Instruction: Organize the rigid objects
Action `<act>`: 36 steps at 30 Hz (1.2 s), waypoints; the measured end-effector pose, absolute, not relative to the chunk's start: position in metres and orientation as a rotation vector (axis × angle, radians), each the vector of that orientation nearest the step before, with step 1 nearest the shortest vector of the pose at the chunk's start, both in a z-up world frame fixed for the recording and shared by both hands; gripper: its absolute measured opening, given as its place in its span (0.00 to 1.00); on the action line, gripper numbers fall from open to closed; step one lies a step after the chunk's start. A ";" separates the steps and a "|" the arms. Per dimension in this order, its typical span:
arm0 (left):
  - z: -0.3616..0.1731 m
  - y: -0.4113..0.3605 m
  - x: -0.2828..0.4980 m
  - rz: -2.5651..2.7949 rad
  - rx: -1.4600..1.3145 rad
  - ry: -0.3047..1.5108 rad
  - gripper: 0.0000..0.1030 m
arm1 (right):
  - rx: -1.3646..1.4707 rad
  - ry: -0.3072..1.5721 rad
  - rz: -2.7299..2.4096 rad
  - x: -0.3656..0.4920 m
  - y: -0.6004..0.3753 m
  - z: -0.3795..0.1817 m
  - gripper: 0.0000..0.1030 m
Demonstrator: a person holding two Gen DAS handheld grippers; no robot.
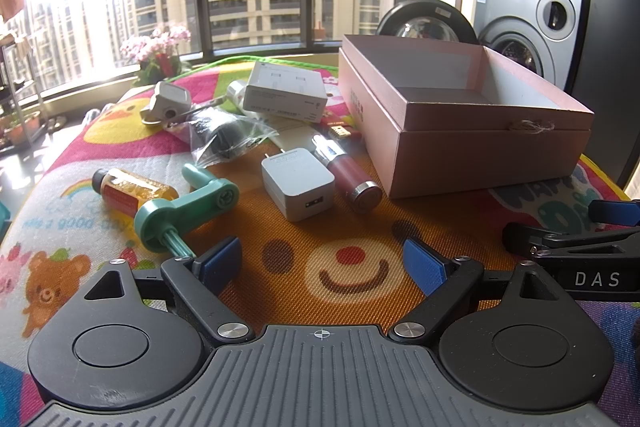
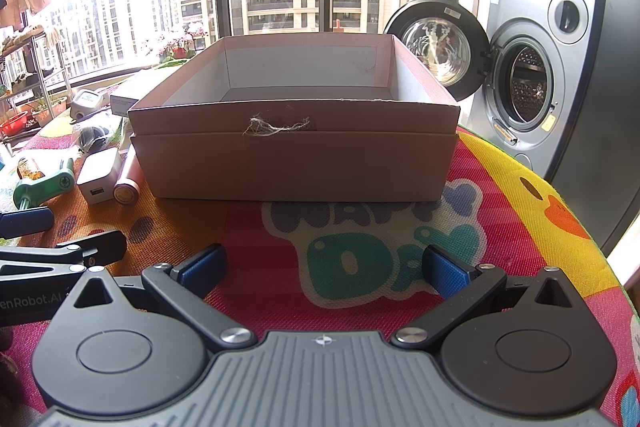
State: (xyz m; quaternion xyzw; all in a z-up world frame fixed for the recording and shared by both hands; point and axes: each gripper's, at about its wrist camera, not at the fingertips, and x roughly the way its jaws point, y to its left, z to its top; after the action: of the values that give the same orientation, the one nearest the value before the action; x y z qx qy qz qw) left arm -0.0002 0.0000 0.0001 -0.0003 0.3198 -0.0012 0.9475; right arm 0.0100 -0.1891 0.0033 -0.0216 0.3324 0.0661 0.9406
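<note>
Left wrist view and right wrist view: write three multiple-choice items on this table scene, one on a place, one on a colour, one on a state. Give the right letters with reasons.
1. Where does the white USB charger lie?
A. inside the pink box
B. on the mat, between the teal crank handle and the pink tube
C. on the washing machine

2. What colour are the pads on the fingers of both tools?
A. blue
B. red
C. yellow

3. What is the state of the pink box?
A. closed with a lid
B. open with nothing seen inside
C. open and full

Key: 1 B, the teal crank handle is on its left and the pink tube on its right; 2 A, blue shows on the left gripper and the right gripper; 3 B, only bare inner walls and floor show.
</note>
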 end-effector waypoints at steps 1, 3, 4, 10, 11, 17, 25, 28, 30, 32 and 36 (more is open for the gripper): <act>0.000 0.000 0.000 -0.002 0.000 0.651 0.90 | -0.044 0.678 0.135 0.010 -0.189 0.003 1.00; 0.000 0.000 0.000 -0.002 0.000 0.651 0.90 | -0.044 0.678 0.135 0.010 -0.189 0.003 1.00; 0.000 0.000 -0.001 -0.003 -0.001 0.651 0.90 | -0.044 0.678 0.135 0.010 -0.189 0.003 1.00; 0.000 0.001 -0.001 -0.002 0.000 0.651 0.90 | -0.043 0.678 0.135 0.011 -0.189 0.003 1.00; 0.000 0.001 -0.002 -0.002 0.001 0.651 0.90 | -0.044 0.679 0.135 0.011 -0.189 0.003 1.00; 0.001 0.002 -0.002 -0.002 0.000 0.651 0.90 | -0.044 0.678 0.135 0.011 -0.189 0.003 1.00; 0.002 0.004 -0.004 -0.011 -0.012 0.645 0.87 | -0.042 0.681 0.137 0.010 -0.190 0.004 1.00; 0.007 0.011 -0.011 -0.043 -0.035 0.633 0.81 | -0.067 0.704 0.181 0.012 -0.192 0.004 1.00; 0.015 0.023 -0.018 -0.037 -0.056 0.600 0.80 | -0.077 0.738 0.218 0.015 -0.194 0.008 1.00; 0.027 0.045 -0.023 0.015 -0.117 0.564 0.80 | -0.094 0.743 0.224 0.014 -0.193 0.010 1.00; 0.043 0.119 -0.006 0.150 -0.349 0.566 0.78 | -0.100 0.763 0.229 0.020 -0.194 0.010 1.00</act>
State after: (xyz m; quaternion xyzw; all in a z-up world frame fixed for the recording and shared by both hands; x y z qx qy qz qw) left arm -0.0065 0.1193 0.0430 -0.1713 0.2776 0.0734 0.9424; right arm 0.0196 -0.1940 0.0099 -0.0489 0.3713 0.1113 0.9205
